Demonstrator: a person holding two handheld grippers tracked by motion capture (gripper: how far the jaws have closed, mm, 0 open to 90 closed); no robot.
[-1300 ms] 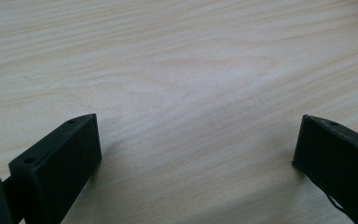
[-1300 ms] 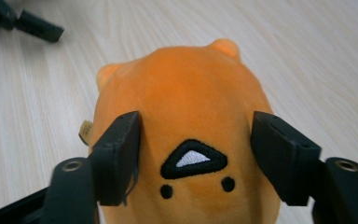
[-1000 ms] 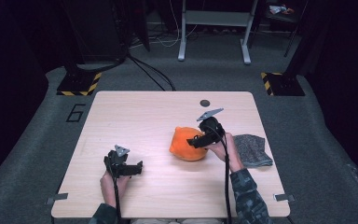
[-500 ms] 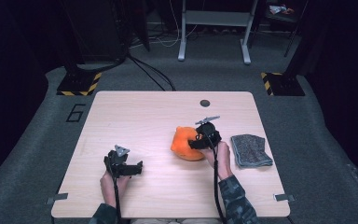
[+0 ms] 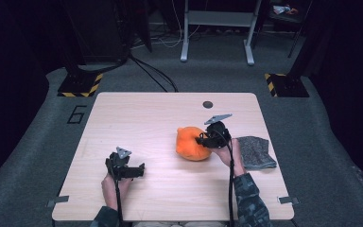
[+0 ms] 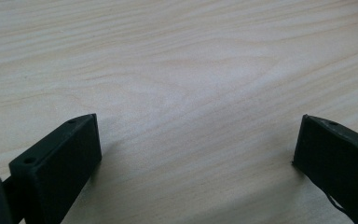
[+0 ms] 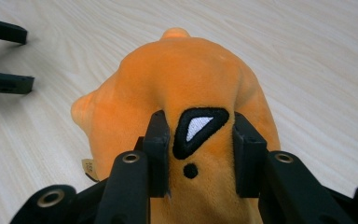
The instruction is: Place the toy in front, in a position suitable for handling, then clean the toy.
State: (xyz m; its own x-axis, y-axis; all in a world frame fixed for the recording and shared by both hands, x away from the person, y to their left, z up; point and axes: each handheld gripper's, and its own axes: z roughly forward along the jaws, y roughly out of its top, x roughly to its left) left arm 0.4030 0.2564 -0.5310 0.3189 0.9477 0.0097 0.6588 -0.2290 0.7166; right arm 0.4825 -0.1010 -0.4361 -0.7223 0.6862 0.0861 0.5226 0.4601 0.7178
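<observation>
On the table [image 5: 142,113], seen from the high view, the orange plush toy [image 5: 191,144] lies a little right of the middle, and the right gripper [image 5: 207,140] presses into its right side. A second ago that gripper sat slightly higher over the toy with its grey plate tipped up and the forearm reaching in from the right; since then the forearm has swung in to run more straight up from the table's near edge, and the toy has barely shifted. A grey cloth [image 5: 255,151] lies just right of the hand, where it lay before. The left gripper [image 5: 139,169] rests near the front left part of the table, well apart from the toy, in the same spot as in both earlier frames.

In the left gripper view, the two black jaws stand wide apart over bare wood, with nothing between them.

In the right gripper view, the jaws have just been closing and now pinch a fold of the orange plush toy [image 7: 191,84] between them; a black-rimmed white patch and a small black dot sit on the pinched ridge. The pads sink into the fabric on both sides. At the upper left edge the left gripper [image 7: 4,58] shows farther off, open.
</observation>
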